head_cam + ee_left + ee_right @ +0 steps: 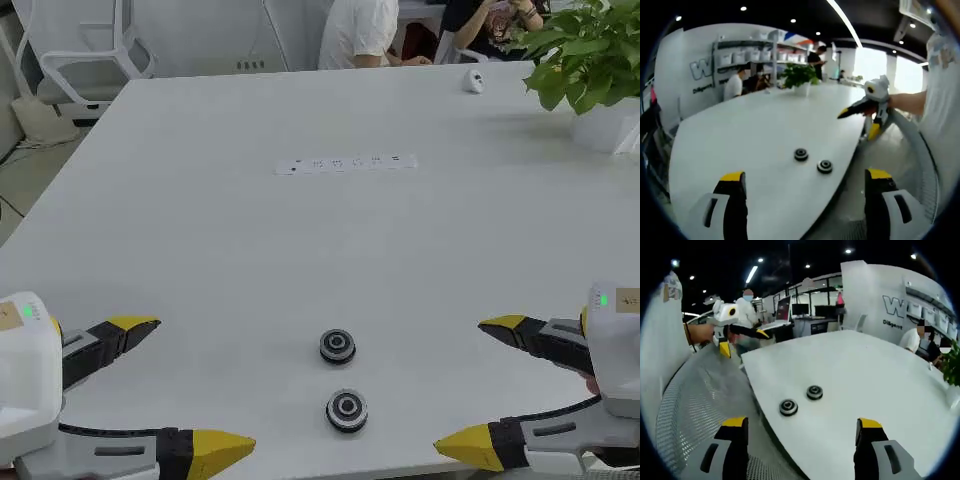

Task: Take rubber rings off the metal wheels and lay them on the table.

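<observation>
Two small metal wheels with black rubber rings lie flat near the white table's front edge: the farther wheel (337, 346) (801, 154) (814, 392) and the nearer wheel (346, 410) (824, 166) (788, 407). My left gripper (190, 385) (805, 187) (743, 340) hovers at the lower left, open, with nothing between its yellow-tipped jaws. My right gripper (480, 385) (802, 432) (855, 122) hovers at the lower right, also open and holding nothing. The wheels sit between the two grippers, apart from both.
A white power strip (345, 163) lies mid-table. A potted plant (590, 60) stands at the far right, with a small white object (474, 80) near the far edge. People sit behind the table, and an office chair (75, 50) stands at the far left.
</observation>
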Motion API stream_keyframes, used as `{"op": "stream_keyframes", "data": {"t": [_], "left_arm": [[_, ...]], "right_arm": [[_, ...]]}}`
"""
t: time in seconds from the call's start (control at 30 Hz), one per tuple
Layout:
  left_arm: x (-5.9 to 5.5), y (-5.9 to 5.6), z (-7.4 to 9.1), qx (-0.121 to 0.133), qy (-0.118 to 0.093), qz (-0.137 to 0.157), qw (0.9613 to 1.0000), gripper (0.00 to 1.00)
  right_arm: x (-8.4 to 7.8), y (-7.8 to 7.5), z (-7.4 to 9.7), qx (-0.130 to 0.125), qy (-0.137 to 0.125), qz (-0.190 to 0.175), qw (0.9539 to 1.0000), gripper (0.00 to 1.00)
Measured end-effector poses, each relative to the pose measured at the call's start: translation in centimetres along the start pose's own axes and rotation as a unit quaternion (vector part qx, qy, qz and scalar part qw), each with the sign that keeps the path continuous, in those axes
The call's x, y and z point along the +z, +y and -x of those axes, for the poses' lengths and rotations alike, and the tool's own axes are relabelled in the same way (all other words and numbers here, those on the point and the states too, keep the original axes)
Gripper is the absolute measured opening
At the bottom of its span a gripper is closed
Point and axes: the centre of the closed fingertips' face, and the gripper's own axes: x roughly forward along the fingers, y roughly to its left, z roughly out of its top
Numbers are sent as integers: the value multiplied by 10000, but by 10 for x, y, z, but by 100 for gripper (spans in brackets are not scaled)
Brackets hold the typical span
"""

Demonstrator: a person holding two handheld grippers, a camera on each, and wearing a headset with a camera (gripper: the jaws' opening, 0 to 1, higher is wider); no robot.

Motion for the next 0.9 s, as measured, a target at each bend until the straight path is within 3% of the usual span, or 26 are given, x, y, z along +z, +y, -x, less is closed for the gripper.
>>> {"op": "stream_keyframes", "data": {"t": [0.9], "left_arm": [[1,1,-7,-27,-8,-2,10000,99]], "right_arm": [[-3,0,-1,145,41,53,9999,89]]}}
